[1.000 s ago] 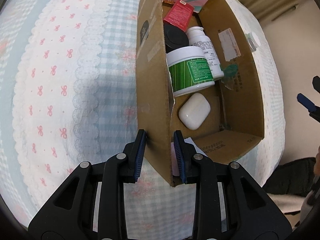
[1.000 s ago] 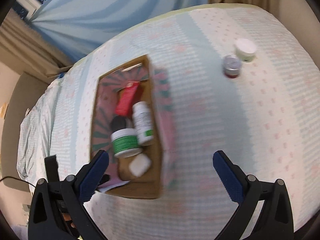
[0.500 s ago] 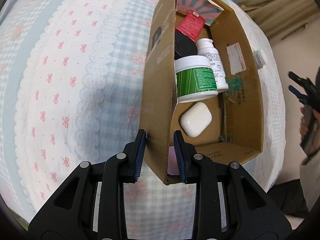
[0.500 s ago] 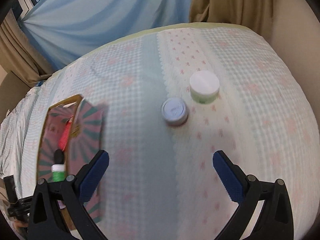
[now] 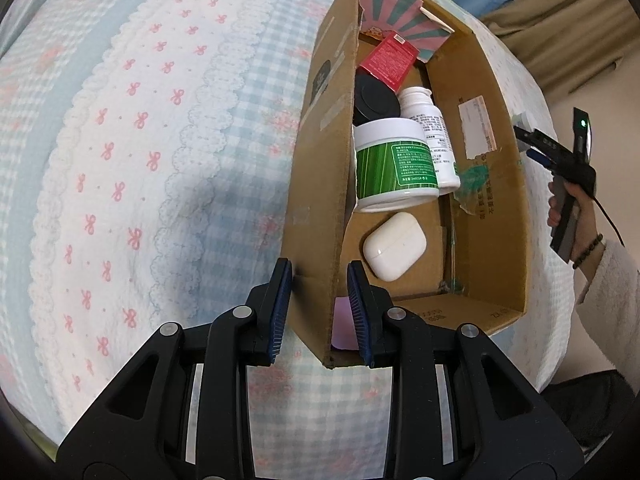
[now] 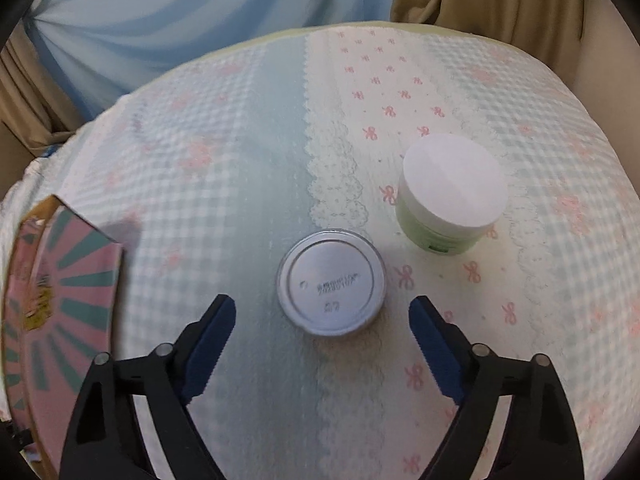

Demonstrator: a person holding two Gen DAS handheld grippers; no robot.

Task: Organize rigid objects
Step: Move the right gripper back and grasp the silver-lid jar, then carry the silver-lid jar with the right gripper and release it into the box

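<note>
My left gripper is shut on the near corner wall of a cardboard box that stands on the bed. Inside lie a white earbud case, a green-labelled white jar, a white bottle, a black lid and a red packet. In the right wrist view a silver-topped can stands on the bedspread just beyond my right gripper, whose jaws are closing with nothing between the pads. A white-lidded green jar stands further right.
The box's striped pink flap shows at the left edge of the right wrist view. A hand holding the other gripper is at the box's right side. Blue and tan curtains hang behind the bed.
My right gripper swung away from the box, came down over the silver-topped can and the green jar, and its jaws narrowed. The left gripper kept its hold and rolled slightly.
</note>
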